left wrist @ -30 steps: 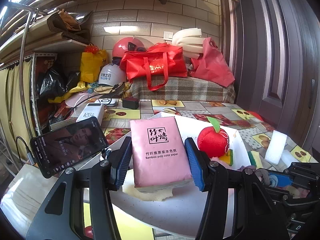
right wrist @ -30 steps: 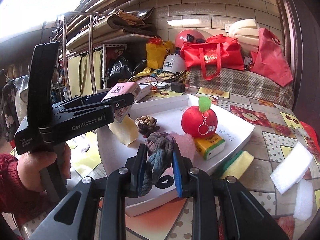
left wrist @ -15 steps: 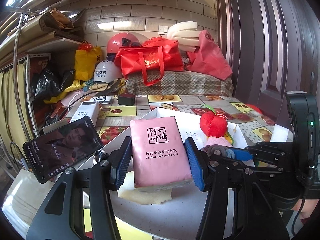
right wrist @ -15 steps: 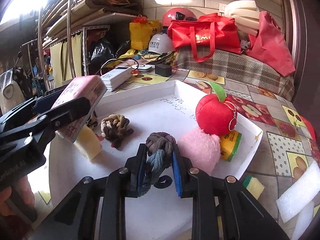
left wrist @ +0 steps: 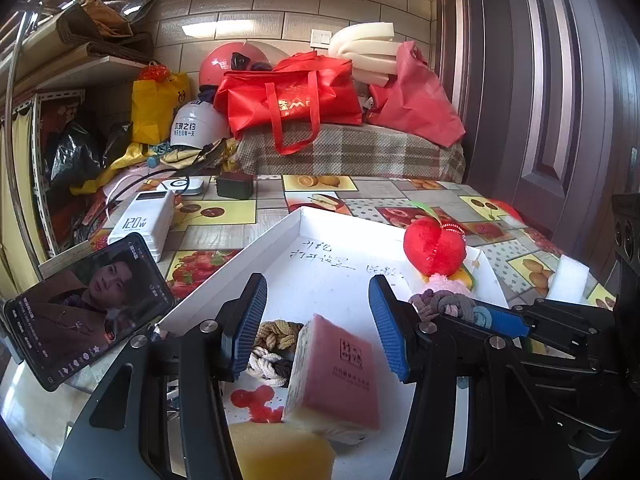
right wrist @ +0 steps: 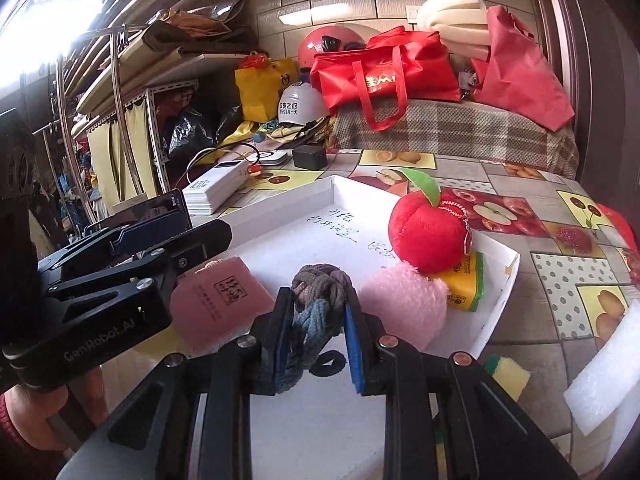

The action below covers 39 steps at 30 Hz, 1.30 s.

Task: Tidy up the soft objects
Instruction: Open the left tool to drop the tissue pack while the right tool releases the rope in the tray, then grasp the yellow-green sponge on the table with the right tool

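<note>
The right gripper (right wrist: 316,330), black-framed with ribbed blue pads, is clamped tight on a knotted cotton rope ring in grey, mauve and faded blue (right wrist: 316,300), its braid bulging above the jaws. It sits over the near part of a shallow white cardboard tray (right wrist: 502,300) with handwriting on its floor.

The left gripper (left wrist: 318,326) has the same ribbed blue pads, and its jaws stand apart with nothing between the pads. Below and in front of them, a soft rectangular pink tissue pack with printed lettering (left wrist: 340,376) lies tilted on the tray floor, seemingly propped on a yellow foam sponge block (left wrist: 280,454), though that contact is hard to read at the frame's edge.

Also in the tray: a beige and white knotted rope ring (left wrist: 276,346) just beside the pack, a fuzzy pink pompom (right wrist: 404,304), a plush red apple with a green felt leaf and a bead chain (right wrist: 426,236), and a yellow wrapped packet (right wrist: 466,286) under the apple.

Outside the tray, on the glossy fruit-print tablecloth (right wrist: 560,272), lie white foam slabs (right wrist: 600,372) and a yellow-green sponge (right wrist: 508,372).
</note>
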Motion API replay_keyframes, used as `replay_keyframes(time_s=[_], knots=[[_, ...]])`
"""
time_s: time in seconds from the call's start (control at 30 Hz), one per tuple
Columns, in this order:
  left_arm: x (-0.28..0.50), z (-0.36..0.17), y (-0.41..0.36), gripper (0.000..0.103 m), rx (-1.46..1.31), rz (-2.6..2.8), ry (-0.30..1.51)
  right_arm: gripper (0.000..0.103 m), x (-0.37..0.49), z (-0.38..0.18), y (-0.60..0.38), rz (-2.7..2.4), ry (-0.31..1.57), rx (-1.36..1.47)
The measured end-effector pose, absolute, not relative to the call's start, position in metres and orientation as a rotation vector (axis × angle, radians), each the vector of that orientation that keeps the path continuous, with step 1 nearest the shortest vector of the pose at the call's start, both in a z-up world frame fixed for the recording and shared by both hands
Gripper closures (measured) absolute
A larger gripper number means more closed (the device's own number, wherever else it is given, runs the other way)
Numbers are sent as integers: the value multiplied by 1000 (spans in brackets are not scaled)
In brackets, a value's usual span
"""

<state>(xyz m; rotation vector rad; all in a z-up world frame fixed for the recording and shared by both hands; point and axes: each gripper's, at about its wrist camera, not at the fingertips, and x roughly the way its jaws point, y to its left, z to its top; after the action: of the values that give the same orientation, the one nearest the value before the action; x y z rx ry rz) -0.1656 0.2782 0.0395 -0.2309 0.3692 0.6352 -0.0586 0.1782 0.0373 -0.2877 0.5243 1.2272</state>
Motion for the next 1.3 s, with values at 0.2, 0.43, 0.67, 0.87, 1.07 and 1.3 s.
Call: replay_keyframes(time_s=[0.2,0.43,0.67,0.87,1.07,1.3], knots=[[-168,41,275,39,-223,651,356,76,-56,38,176,1215,526,-269],[-179,46,266,0,-179,725,280,22,-57,39,172,1185,505,-255],[-180,47,262,0,-156,745,265,22,-58,39,173,1176,493,-262],[-183,47,259,0,-152,753,247,21,-56,40,169,1158,493,-243],[-190,48,259,0,-172,781,221,20,-58,43,156,1151,468,-200],[-200,48,262,0,-226,779,202,20,-37,47,98,1064,463,-114]])
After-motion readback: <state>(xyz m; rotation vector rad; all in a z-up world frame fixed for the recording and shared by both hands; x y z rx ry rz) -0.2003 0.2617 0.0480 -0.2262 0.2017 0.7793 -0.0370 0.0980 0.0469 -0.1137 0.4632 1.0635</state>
